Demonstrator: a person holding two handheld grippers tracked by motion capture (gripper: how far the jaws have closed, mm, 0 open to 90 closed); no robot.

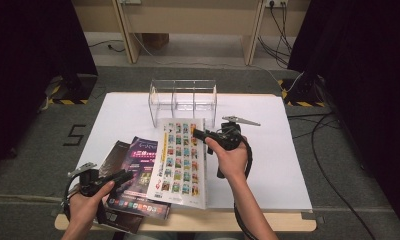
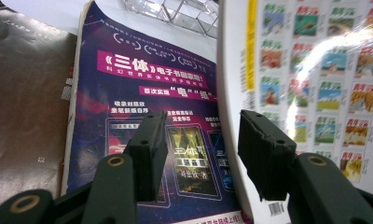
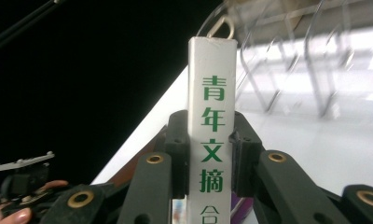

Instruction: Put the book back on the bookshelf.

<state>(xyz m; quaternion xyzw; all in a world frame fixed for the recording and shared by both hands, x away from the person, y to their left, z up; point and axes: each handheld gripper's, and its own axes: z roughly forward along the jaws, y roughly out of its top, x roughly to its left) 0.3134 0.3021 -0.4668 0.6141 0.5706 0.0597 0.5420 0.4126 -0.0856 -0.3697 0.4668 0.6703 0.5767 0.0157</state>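
Observation:
A thick white magazine [image 1: 180, 160] with a grid of small cover pictures is tilted up off the table. My right gripper [image 1: 198, 134] is shut on its spine edge; in the right gripper view the white spine [image 3: 212, 130] with green characters stands upright between the pads of the right gripper [image 3: 209, 140]. My left gripper [image 1: 122, 177] is open, low at the front left. In the left gripper view the left gripper [image 2: 201, 140] has nothing between its jaws, which hover over a purple magazine [image 2: 142, 84], with the white magazine [image 2: 324, 93] beside the right jaw.
A dark brown magazine [image 1: 113, 155] lies under the purple magazine [image 1: 138, 160] at the front left. A clear acrylic rack [image 1: 183, 100] with dividers stands at the back of the white sheet [image 1: 278, 165]. The table's front edge [image 1: 268, 222] runs below the magazines.

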